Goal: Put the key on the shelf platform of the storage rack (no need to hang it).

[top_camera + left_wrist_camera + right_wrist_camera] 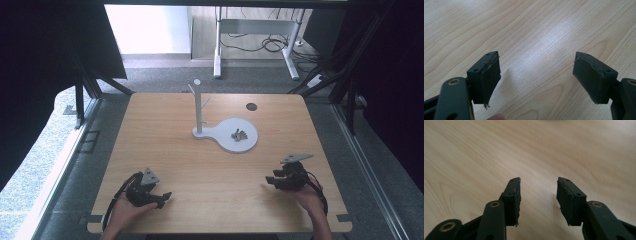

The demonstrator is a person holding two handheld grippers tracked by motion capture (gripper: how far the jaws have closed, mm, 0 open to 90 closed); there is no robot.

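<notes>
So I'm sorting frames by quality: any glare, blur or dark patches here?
High view: dark at both sides, bright window glare at the top. Left gripper view: sharp, with a pale sheen on the table between the left gripper jaws. Right gripper view: soft wood grain, right gripper jaws crisper.

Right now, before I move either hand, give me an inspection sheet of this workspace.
Surface: wooden table, bare near both grippers.
Job's things: white stand upright on its white base plate; small grey keys lying on that plate.
Clutter: dark round spot on the far tabletop.
Grippers: left gripper open, nothing between the jaws; right gripper open, nothing between the jaws.
Cables: black cable trailing from the right gripper.
Surroundings: grey carpet, white desk frame, floor wiring behind.
</notes>
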